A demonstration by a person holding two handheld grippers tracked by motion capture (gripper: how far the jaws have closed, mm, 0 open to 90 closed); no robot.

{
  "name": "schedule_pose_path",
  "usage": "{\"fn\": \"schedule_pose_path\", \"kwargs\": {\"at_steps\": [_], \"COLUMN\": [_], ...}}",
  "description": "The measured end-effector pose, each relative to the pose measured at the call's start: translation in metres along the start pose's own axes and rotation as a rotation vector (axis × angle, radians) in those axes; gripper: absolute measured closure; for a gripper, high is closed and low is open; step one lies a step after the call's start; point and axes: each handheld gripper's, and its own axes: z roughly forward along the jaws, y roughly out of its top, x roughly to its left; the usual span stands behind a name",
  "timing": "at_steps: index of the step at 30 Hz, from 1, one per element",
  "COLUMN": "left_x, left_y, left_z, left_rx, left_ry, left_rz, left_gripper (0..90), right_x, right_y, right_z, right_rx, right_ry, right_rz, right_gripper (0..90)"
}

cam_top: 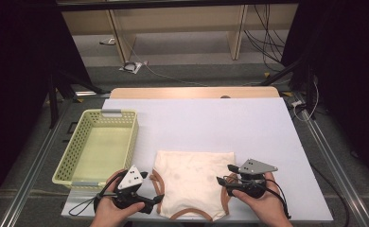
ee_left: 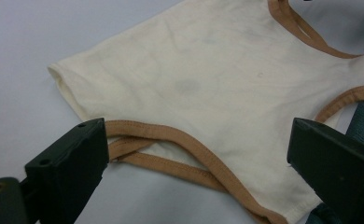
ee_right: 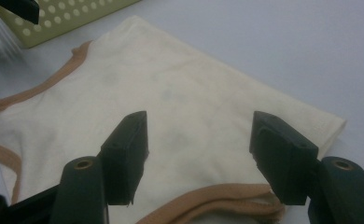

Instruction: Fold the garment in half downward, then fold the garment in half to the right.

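Cream top (cam_top: 194, 182) between open claws

You get even, soft light from overhead on the white table (cam_top: 211, 118) — it reads bright and flat, with no hard glare. Beyond the table's edges the room falls off fast; both sides of the high view are nearly black. Shadows stay faint and short, just a thin dark fringe under the cream garment (cam_top: 194, 182) and the green basket (cam_top: 100, 146). The high view is sharp enough but grainy, with slight bowing at its edges. In both gripper views the close black jaws look soft and dark — the cloth behind them is smoother, a little hazy, with muted greyish patches.
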Motion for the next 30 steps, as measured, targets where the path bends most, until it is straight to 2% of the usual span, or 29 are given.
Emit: {"fn": "schedule_pose_path", "kwargs": {"at_steps": [9,12,18,23,26,30], "left_x": [-0.001,-0.003,-0.011,-0.014,-0.013,-0.014], "left_y": [0.001,0.002,0.003,-0.004,-0.008,-0.010], "left_z": [-0.002,-0.003,-0.005,-0.005,-0.008,-0.010], "left_rx": [-0.002,-0.002,0.028,0.058,0.058,0.059], "left_ry": [0.001,0.005,0.009,0.023,0.022,0.018], "left_rz": [0.007,-0.004,0.003,-0.015,-0.029,-0.031], "left_gripper": [7.9,12.2,15.7,16.4,16.8,17.1], "right_x": [0.000,0.000,0.003,0.009,0.013,0.018], "right_y": [-0.002,-0.001,0.007,0.027,0.042,0.057], "right_z": [-0.005,-0.005,0.003,0.019,0.033,0.053], "right_rx": [-0.008,-0.018,-0.016,-0.004,0.012,0.032], "right_ry": [-0.009,-0.012,0.006,0.038,0.053,0.067], "right_rz": [0.003,-0.006,-0.033,-0.064,-0.092,-0.102], "right_gripper": [36.6,36.3,35.7,35.8,36.7,37.0]}}
